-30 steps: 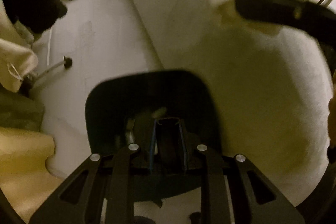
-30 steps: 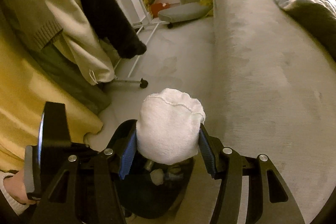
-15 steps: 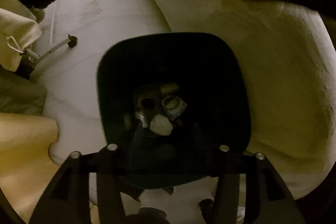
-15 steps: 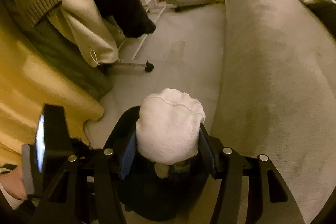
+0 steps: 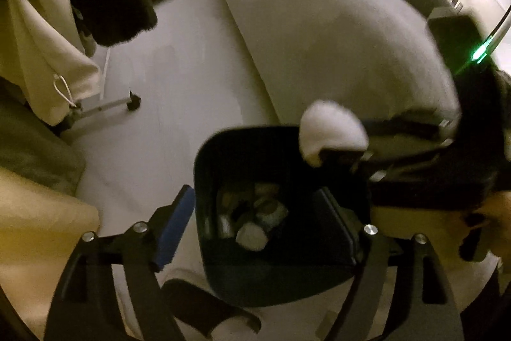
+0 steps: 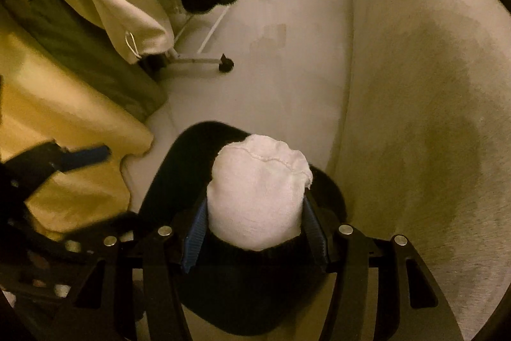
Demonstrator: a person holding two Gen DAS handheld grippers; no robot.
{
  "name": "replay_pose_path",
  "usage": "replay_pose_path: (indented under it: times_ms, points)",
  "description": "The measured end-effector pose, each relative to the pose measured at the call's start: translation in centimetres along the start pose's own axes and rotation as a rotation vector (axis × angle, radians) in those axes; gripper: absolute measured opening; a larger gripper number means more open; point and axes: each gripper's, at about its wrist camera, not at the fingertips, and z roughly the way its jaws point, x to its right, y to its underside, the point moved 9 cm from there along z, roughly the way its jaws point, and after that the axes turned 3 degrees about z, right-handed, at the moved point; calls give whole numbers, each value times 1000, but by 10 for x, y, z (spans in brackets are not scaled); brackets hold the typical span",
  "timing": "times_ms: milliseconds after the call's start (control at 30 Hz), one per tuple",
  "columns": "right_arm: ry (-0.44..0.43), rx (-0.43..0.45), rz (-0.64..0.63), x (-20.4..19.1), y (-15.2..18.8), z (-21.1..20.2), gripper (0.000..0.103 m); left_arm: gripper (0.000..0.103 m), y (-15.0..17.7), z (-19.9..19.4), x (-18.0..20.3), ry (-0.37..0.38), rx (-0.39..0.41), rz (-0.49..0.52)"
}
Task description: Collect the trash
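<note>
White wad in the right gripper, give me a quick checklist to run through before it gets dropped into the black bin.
1. Grip: right gripper has the white wad pinched between both blue pads. Ok.
2. Position: the wad sits over the black bin, near its far rim rather than its middle. Ok, but tight.
3. Bin mouth: open, with earlier trash at the bottom and room above. Ok.
4. Left gripper: jaws opening, nothing between the pads except the bin below them; one finger is outside the rim, the other over the opening. Cannot tell if it is clear of the drop.
5. Bin steadiness: nothing holds it. Cannot tell.
</note>
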Motion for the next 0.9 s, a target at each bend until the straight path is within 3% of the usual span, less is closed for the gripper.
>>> replay_pose_path:
  times_ms: [200, 367, 533, 600, 900]
  points:
    - [3, -65, -23, -6, 11, 19, 58, 90, -23, -28, -12, -71, 121, -6]
    - [12, -82, -40, -9, 21, 21, 58, 96, -45, -58, -12, -59, 230, -44]
    - [11, -81, -59, -16, 29, 16, 68, 98, -66, -85, -3, -65, 327, -58]
    - [16, -55, -63, -17, 29, 8, 74, 98, -75, -96, 2, -69, 369, -58]
    - [57, 177, -59, -5, 23, -76, 80, 100, -95, -126, 37, -89, 503, -5]
